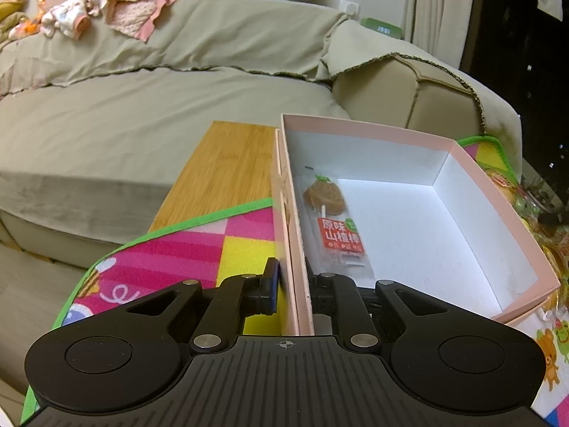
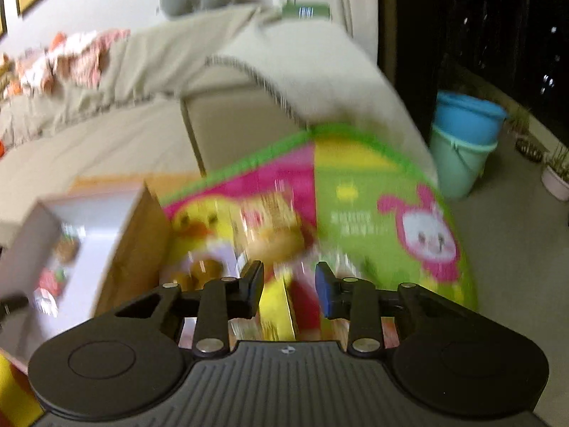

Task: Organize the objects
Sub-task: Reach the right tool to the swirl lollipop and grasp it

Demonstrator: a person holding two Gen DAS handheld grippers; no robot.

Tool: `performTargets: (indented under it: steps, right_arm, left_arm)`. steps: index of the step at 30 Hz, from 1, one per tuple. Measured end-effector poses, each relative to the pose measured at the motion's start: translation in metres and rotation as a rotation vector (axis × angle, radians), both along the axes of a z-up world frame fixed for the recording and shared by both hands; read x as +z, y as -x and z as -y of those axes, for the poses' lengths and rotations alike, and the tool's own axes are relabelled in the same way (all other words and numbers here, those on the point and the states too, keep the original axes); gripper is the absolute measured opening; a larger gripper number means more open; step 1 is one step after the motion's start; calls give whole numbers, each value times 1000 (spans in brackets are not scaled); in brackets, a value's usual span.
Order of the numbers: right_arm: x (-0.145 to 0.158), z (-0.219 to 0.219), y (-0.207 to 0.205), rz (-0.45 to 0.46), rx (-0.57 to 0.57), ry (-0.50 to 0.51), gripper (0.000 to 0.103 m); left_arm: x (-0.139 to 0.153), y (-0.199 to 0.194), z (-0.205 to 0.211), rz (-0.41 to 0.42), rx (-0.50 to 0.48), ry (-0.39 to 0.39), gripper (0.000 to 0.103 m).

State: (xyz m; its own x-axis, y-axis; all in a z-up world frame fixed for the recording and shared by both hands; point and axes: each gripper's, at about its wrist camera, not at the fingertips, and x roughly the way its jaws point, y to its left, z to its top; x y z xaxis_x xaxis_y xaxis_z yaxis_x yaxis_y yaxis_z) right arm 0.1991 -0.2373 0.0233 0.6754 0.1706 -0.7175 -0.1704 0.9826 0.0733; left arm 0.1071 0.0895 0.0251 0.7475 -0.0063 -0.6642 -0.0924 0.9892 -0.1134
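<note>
A pink open box (image 1: pixel 498 220) with a white inside stands on a colourful play mat (image 1: pixel 177 249). One wrapped hawthorn snack with a red label (image 1: pixel 338 227) lies in it by the left wall. My left gripper (image 1: pixel 293 277) is shut on that left wall, one finger outside and one inside. In the blurred right wrist view the box (image 2: pixel 89 220) is at the left. My right gripper (image 2: pixel 290 277) hovers over the mat (image 2: pixel 373 195) with its jaws narrowly apart and nothing clearly gripped. Several blurred snack packets (image 2: pixel 274 235) lie just ahead of it.
A wooden tabletop (image 1: pixel 227 170) shows beyond the mat's green edge. A beige covered sofa (image 1: pixel 142 106) stands behind it, with clothes (image 1: pixel 106 7) on its back. Two stacked buckets (image 2: pixel 466 142) and a plant pot (image 2: pixel 556 178) stand on the floor to the right.
</note>
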Motion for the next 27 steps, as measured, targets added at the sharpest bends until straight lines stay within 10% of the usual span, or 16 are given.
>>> performTargets:
  steps: [10, 14, 27]
  right_arm:
    - [-16, 23, 113, -66, 117, 103, 33]
    - [-16, 29, 138, -35, 103, 159, 55]
    - [-33, 39, 77, -73, -4, -134, 53]
  left_arm:
    - [2, 2, 0, 0, -4, 0, 14]
    - [2, 2, 0, 0, -6, -2, 14]
    - [2, 1, 3, -2, -8, -14, 14]
